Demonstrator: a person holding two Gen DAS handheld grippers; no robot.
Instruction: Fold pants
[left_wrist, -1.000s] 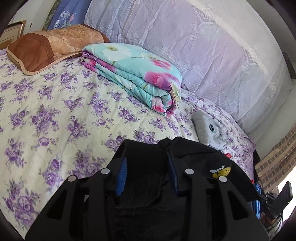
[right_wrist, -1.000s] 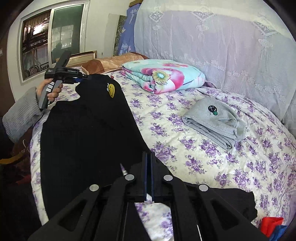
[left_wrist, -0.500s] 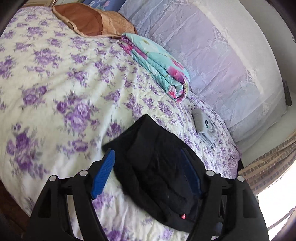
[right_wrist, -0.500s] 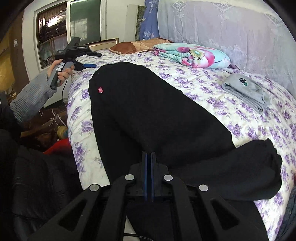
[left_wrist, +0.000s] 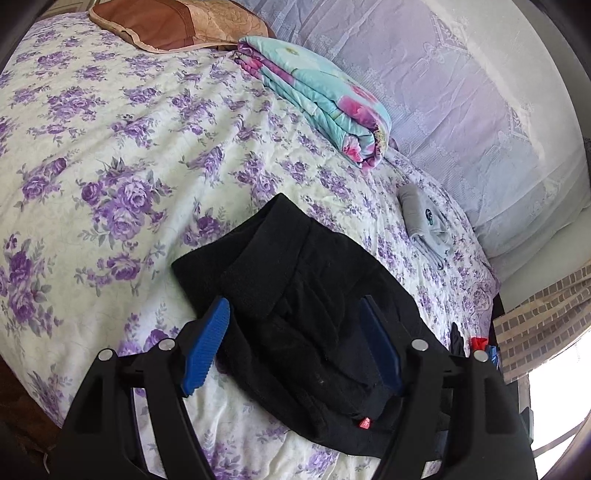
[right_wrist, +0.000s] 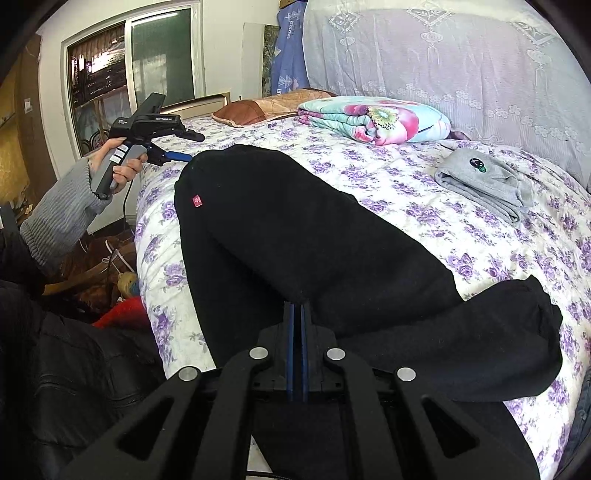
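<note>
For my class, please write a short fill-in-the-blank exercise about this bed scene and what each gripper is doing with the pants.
1. The right gripper is shut on the ______ pants.
2. The left gripper has its jaws ______.
3. The small tag on the pants is ______.
4. The folded garment lying apart on the bed is ______.

Missing words: black; open; red; grey

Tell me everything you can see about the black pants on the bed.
The black pants look like soft knit fabric, lying folded lengthwise on the floral bedsheet. A small red tag shows near one end. The right gripper is shut on one edge; the left gripper hovers open above the other end, not gripping.
</note>
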